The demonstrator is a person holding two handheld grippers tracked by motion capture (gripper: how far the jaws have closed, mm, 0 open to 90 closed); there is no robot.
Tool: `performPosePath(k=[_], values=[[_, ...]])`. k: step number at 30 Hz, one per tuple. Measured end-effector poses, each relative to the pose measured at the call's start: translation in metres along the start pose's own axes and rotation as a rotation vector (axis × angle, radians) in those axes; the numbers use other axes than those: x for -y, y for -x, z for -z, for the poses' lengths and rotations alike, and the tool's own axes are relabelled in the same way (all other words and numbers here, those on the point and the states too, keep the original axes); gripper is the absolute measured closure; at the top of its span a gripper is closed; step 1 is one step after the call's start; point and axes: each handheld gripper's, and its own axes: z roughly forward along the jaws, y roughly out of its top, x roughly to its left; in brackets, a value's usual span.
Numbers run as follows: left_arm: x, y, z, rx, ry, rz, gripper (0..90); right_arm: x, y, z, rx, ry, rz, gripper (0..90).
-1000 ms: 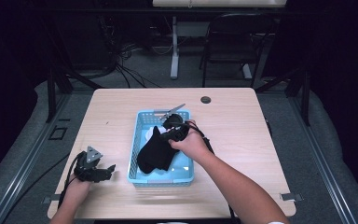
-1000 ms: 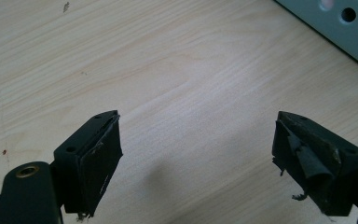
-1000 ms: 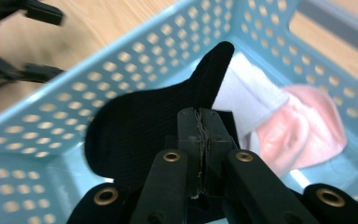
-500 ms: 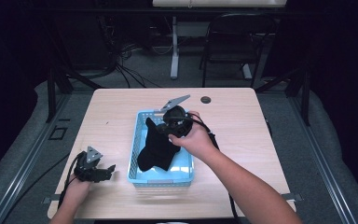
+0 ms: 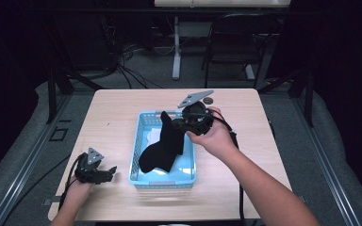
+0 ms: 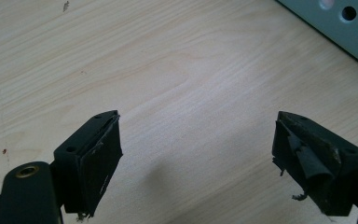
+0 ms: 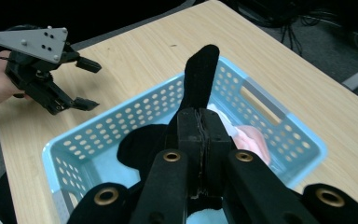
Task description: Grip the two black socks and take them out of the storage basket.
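Note:
My right gripper (image 5: 178, 124) is shut on a black sock (image 5: 162, 143), which hangs from it over a light blue perforated basket (image 5: 135, 157) in the middle of the table. In the right gripper view the jaws (image 7: 199, 128) press together on the sock (image 7: 200, 74), whose end sticks up above them, with the basket (image 7: 121, 126) below. My left gripper (image 5: 109, 173) rests open on the table at the front left, left of the basket. Its jaws (image 6: 198, 158) stand wide apart over bare wood, nothing between them.
White cloth (image 5: 152, 135) and a pink item (image 7: 254, 140) lie in the basket. A small dark round object (image 5: 208, 100) sits near the table's far edge. A chair (image 5: 245, 42) and cables stand beyond the table. The basket's corner (image 6: 349, 28) lies just right of the left gripper.
My right gripper has risen and shifted toward the far right, pulling the black sock up out of the basket. The left gripper has stayed where it was.

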Motion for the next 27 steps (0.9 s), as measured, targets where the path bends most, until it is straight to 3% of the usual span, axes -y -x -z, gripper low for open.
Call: performPosePath(k=[8,13,19,27], values=[[0.0,0.0,0.0,-0.002,-0.005,-0.003,15.5,0.02,0.021,0.046,0.079,0.021,-0.035,88.9],[0.0,0.001,-0.001,-0.002,-0.009,-0.003,15.5,0.035,0.031,0.066,0.128,0.02,-0.058,89.0],[0.0,0.001,-0.001,-0.002,-0.009,-0.004,15.6,0.054,0.04,0.077,0.167,0.017,-0.097,89.0],[0.0,0.001,-0.001,-0.004,-0.012,-0.002,15.5,0.077,0.045,0.074,0.165,0.013,-0.132,89.0]])
